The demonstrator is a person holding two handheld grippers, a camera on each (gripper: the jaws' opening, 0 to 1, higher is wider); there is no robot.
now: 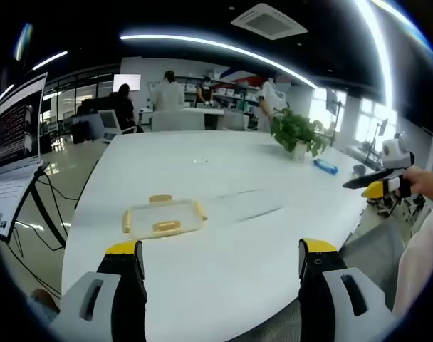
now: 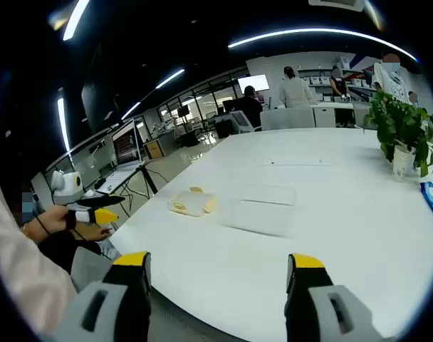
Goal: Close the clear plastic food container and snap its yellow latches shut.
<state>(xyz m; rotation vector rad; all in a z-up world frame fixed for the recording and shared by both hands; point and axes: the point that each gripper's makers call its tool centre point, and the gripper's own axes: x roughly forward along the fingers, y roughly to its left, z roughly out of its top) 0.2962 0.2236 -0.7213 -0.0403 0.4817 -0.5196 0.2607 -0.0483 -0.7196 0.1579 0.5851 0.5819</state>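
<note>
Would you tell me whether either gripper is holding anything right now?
Nothing is held: the left gripper and right gripper are open, short of the container.

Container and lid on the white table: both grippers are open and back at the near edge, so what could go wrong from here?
The clear lid lies flat beside the container, nearly invisible on the white table; a jaw could miss its edge or slide it away. The container looks light, so pressing a yellow latch one-sided may tip or skate it. The left gripper and right gripper both start wide apart from it, so a long reach follows.
</note>
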